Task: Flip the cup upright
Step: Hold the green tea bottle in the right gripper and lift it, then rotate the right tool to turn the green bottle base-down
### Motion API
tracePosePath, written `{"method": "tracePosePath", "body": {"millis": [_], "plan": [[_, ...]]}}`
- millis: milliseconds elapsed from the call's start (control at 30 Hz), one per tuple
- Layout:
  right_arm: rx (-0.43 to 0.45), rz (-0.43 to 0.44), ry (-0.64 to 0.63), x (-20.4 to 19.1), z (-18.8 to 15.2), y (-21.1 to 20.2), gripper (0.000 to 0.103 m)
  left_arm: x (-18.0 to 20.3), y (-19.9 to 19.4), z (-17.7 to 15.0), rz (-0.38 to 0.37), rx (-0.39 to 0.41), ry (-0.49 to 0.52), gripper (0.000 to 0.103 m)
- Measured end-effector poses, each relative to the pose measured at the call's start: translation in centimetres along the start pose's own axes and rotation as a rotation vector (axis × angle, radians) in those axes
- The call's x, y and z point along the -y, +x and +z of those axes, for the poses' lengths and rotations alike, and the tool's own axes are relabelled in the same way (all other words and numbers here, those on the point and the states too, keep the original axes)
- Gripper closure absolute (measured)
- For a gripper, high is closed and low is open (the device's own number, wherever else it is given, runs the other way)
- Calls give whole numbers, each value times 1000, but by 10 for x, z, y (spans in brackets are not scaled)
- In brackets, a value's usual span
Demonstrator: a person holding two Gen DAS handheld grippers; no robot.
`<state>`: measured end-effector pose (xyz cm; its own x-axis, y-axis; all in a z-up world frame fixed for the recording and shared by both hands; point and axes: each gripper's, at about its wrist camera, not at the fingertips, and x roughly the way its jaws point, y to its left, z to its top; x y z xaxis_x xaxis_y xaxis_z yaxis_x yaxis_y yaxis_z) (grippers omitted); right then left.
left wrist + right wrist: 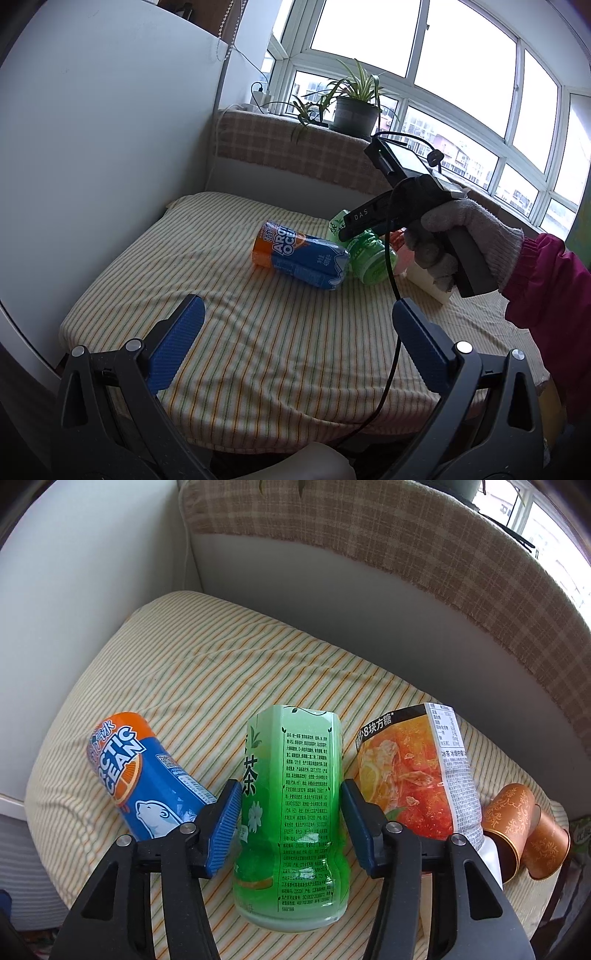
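Three cut-bottle cups lie on the striped surface (pixel 177 672): blue cup (pixel 147 779), green cup (pixel 291 812), red cup (pixel 413 771). The right hand-held gripper (pixel 291 821) straddles the green one, pads apart from it; the left hand-held gripper (pixel 295 343) gapes wide.

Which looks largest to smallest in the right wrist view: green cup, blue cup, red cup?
1. green cup, though it is nearest the camera
2. red cup
3. blue cup
Red and blue look close; both partly hidden.

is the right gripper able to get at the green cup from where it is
Probably yes: the right gripper is open with its blue pads either side of the lying green cup, and nothing sits between them.
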<state>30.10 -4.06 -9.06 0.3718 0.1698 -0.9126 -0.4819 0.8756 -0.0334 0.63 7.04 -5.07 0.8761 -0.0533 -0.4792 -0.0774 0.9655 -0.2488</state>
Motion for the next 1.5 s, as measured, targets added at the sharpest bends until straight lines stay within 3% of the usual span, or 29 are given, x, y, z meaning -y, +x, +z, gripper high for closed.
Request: {"method": "tracePosePath", "body": {"millis": [333, 633, 867, 1200, 1500], "plan": [[129, 118, 58, 16, -28, -68, 49, 6, -5, 2, 8, 13, 14, 0], [142, 321, 293, 50, -114, -89, 49, 14, 3, 6, -31, -19, 8, 0], [122, 365, 465, 69, -174, -80, 49, 34, 18, -1, -94, -86, 5, 0], [103, 402, 589, 89, -190, -50, 47, 56, 26, -8, -125, -133, 23, 0], [120, 419, 535, 89, -191, -53, 43, 60, 34, -6, -146, -166, 21, 0]]}}
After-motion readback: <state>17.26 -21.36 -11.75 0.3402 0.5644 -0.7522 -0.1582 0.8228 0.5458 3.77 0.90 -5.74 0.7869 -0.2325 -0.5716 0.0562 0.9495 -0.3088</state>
